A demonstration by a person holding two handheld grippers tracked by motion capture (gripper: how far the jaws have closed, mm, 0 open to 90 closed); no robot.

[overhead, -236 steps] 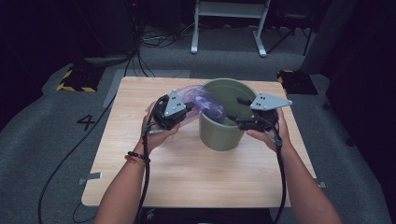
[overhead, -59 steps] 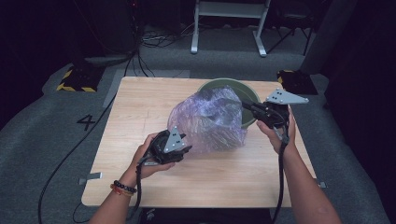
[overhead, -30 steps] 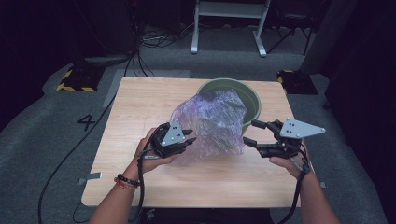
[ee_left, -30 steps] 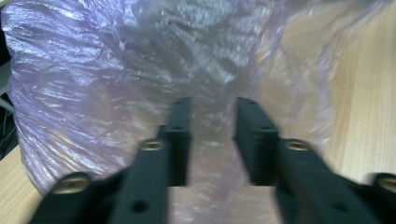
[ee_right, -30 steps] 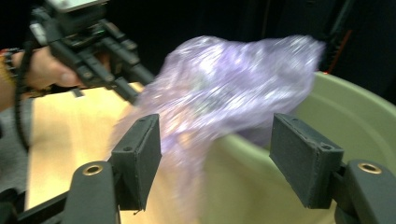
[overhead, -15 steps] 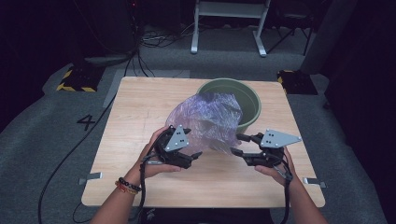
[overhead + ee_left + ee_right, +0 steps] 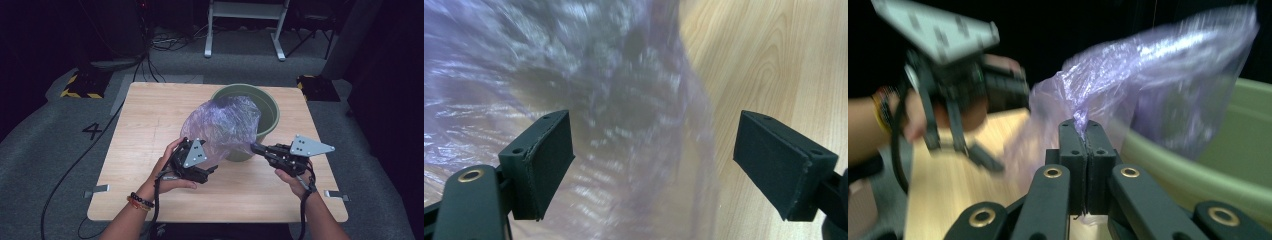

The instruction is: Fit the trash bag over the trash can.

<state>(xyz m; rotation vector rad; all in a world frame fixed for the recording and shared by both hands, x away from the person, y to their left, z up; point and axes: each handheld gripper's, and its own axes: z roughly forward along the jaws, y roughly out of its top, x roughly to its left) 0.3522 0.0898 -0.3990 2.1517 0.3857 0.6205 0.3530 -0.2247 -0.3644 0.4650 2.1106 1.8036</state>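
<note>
The purple plastic bag [image 7: 225, 125] looks feather-light, limp and slippery, a film that crumples and billows rather than holding any shape, so it is best taken by a gathered fold of its edge, not by its puffed middle. It stands ballooned beside and partly over the green bucket [image 7: 267, 112] near the far right of the desk [image 7: 140, 125]. The right gripper [image 7: 1086, 131] has just been closing and its jaws now pinch a twisted corner of the film. The left gripper [image 7: 654, 160] has just been opening; its jaws stand spread, film between them but unpressed.
</note>
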